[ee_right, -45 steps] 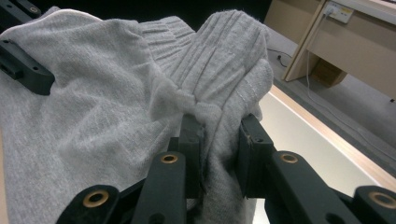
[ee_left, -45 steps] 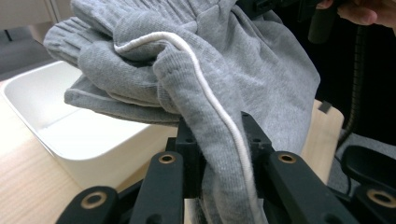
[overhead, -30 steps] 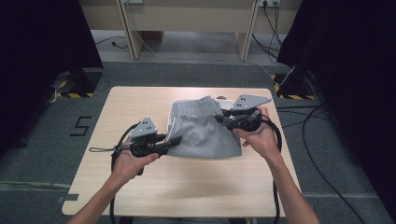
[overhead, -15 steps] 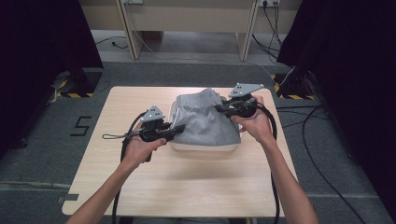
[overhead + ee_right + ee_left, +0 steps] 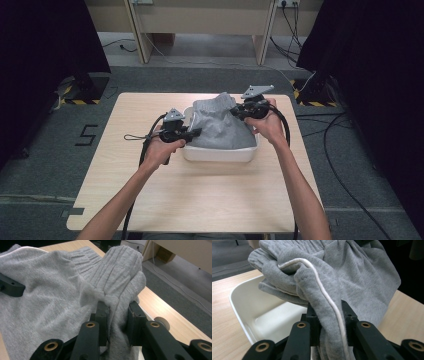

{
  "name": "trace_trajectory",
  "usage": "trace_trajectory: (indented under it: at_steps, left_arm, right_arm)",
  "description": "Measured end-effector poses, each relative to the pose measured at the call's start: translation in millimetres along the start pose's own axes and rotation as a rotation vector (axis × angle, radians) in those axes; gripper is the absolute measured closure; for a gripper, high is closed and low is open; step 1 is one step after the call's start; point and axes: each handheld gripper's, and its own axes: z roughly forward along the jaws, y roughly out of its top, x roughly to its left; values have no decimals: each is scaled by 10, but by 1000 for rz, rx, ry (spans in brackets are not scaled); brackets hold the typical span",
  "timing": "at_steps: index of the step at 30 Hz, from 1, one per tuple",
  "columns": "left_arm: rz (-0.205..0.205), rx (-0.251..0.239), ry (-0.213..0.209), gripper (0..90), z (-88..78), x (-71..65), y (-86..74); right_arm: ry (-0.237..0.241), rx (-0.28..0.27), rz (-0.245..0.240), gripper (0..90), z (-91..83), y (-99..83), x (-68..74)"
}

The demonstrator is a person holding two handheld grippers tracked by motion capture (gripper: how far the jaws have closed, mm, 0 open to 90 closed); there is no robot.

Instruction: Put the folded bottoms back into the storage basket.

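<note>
A folded grey knit garment (image 5: 220,127) hangs over a white rectangular tub (image 5: 220,154) in the middle of the table. My left gripper (image 5: 196,133) is shut on the garment's left edge, where a white cord (image 5: 329,300) runs along the fabric (image 5: 342,277). The tub's inside (image 5: 262,315) lies below it. My right gripper (image 5: 235,111) is shut on the ribbed waistband (image 5: 120,277) at the garment's far right corner. In the right gripper view the grey cloth (image 5: 50,302) spreads to the left, with the other gripper's jaw tip at the left edge.
The wooden table (image 5: 150,200) has bare room in front of and to the left of the tub. Black cables (image 5: 145,150) trail from both grippers. A small round thing (image 5: 162,323) lies on the table beside the right jaws. Dark curtains and floor cables surround the table.
Both grippers have carried the garment toward the table's middle and lowered it. The white tub, covered by the cloth before, now shows beneath it.
</note>
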Motion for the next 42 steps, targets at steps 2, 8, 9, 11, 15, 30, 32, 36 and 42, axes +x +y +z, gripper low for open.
trace_trajectory:
  at_steps: [2, 8, 9, 11, 15, 30, 32, 36, 42]
  left_arm:
    - [5, 11, 15, 737, 60, 15, -1]
    - [-1, 41, 30, 737, 204, 66, -27]
    - [-4, 49, 30, 736, 226, 71, -36]
    - [3, 69, 36, 736, 268, 84, -56]
    - [7, 98, 40, 734, 328, 87, -91]
    - [16, 211, 81, 712, 480, 133, -172]
    - [23, 225, 84, 709, 500, 131, -182]
    - [48, 254, 95, 683, 521, 112, -180]
    - [71, 280, 120, 623, 534, 92, -192]
  right_arm:
    - [-7, 9, 5, 748, 50, -20, -24]
    - [-12, 31, 14, 748, 162, -72, -79]
    - [-13, 38, 18, 748, 180, -85, -88]
    - [-11, 53, 24, 748, 221, -116, -99]
    - [-4, 68, 39, 747, 313, -196, -109]
    - [13, 139, 73, 743, 540, -344, -101]
    - [12, 150, 73, 742, 569, -362, -106]
    - [12, 166, 83, 738, 617, -403, -106]
    - [12, 194, 102, 689, 676, -479, -110]
